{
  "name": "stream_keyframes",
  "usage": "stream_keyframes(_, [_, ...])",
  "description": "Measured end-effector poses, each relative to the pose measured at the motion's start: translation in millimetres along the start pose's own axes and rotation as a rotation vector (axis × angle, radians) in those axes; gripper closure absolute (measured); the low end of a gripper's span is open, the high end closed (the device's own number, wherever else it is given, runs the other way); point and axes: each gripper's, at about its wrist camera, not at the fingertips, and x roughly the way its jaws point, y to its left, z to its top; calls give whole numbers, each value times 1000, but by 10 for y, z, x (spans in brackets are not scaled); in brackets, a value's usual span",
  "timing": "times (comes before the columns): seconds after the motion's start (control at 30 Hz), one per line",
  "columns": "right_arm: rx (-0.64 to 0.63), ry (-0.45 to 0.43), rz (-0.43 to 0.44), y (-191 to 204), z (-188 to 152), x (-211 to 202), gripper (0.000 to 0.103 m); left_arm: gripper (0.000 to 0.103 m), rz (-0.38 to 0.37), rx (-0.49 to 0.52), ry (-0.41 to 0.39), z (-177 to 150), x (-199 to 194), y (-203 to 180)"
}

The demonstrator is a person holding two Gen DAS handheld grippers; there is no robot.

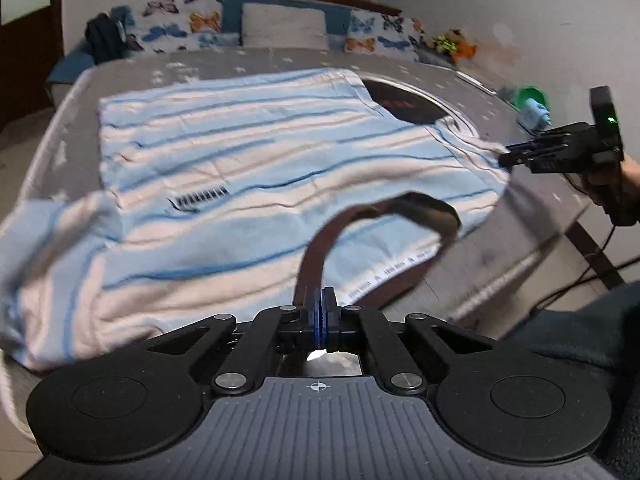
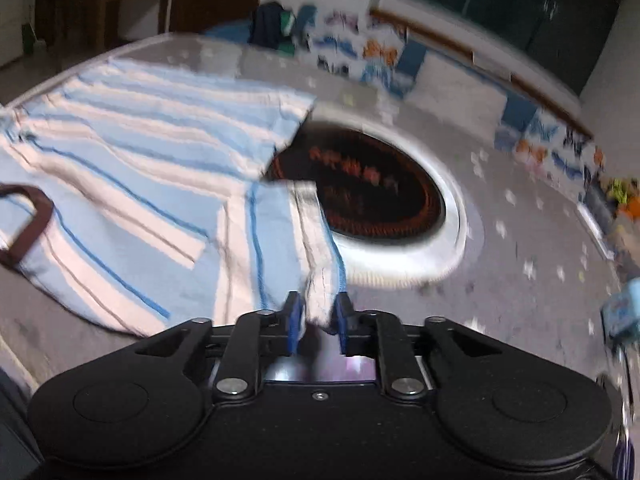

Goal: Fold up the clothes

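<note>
Striped shirt (image 1: 248, 168) spread on the worktop (image 1: 532, 216), pinched at both ends, no fold made yet.

The left claw (image 1: 319, 312) is closed on the brown collar (image 1: 316, 248) at 6 o'clock of its view; the right claw (image 2: 318, 316) is narrow, clamping a bunched sleeve (image 2: 316, 240), and shows at 3 o'clock from the left camera. The shirt lies mostly flat, face down it seems, partly covering a dark round mat (image 2: 372, 188). I judge the task barely begun: sleeves and body all remain to fold. Motion blur smears the right view; the far sleeve at 9 o'clock is cut off.
</note>
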Motion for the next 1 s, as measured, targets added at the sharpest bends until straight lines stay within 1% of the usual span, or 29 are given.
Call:
stream_keyframes(0.03, [2,13,-3,-12,-22,-2,69,100,8,-6,-8,5,-25,14])
stream_keyframes(0.07, [6,-6,12,-10,10,-29,66,100,15,-18,-20,7,-58,41])
stream_keyframes(0.1, [10,-27,30,-5,47,-58,60,99,23,-32,-32,5,-98,79])
stream_keyframes(0.17, [19,-70,65,3,122,-117,55,97,38,-51,-44,3,-149,121])
stream_keyframes(0.2, [24,-91,83,7,159,-146,51,91,60,-72,-59,-18,-202,146])
stream_keyframes(0.23, [19,-97,123,51,192,-138,48,83,101,-118,-88,-46,-292,213])
stream_keyframes(0.27, [13,-102,165,99,225,-126,47,79,130,-155,-108,-67,-354,278])
stream_keyframes(0.3, [-2,-102,200,168,252,-92,46,71,156,-190,-127,-91,-413,334])
stream_keyframes(0.33, [-18,-101,234,239,278,-56,45,70,179,-222,-140,-129,-476,365])
stream_keyframes(0.37, [-35,-101,268,310,303,-19,45,69,220,-278,-160,-187,-574,431])
stream_keyframes(0.43, [-73,-99,321,604,396,145,45,67,290,-373,-185,-262,-683,580])
stream_keyframes(0.5, [-110,-99,376,775,450,209,44,66,366,-464,-206,-336,-768,720])
stream_keyframes(0.57, [-145,-98,420,943,489,257,42,65,424,-527,-230,-394,-849,841])
stream_keyframes(0.63, [-181,-81,444,1063,491,309,39,63,424,-565,-245,-420,-863,923])
stream_keyframes(0.67, [-199,-73,455,1122,492,335,39,62,411,-591,-256,-428,-860,985])
stream_keyframes(0.73, [-234,-56,478,1240,492,388,39,59,396,-600,-266,-418,-822,1027])
stream_keyframes(0.77, [-237,-51,479,1253,483,401,39,57,403,-597,-267,-408,-790,1043])
stream_keyframes(0.8, [-239,-46,478,1262,473,413,38,54,415,-594,-269,-398,-753,1061])
stream_keyframes(0.83, [-241,-41,478,1272,463,425,38,53,443,-591,-268,-386,-703,1089])
stream_keyframes(0.87, [-243,-36,477,1281,452,437,38,53,455,-599,-269,-389,-673,1114])
stream_keyframes(0.9, [-245,-31,477,1290,442,449,36,57,463,-608,-272,-393,-643,1143])
stream_keyframes(0.97, [-249,-21,476,1309,422,473,32,76,440,-634,-298,-409,-596,1213])
stream_keyframes(1.0, [-251,-16,475,1318,412,485,31,89,427,-639,-303,-404,-586,1222])
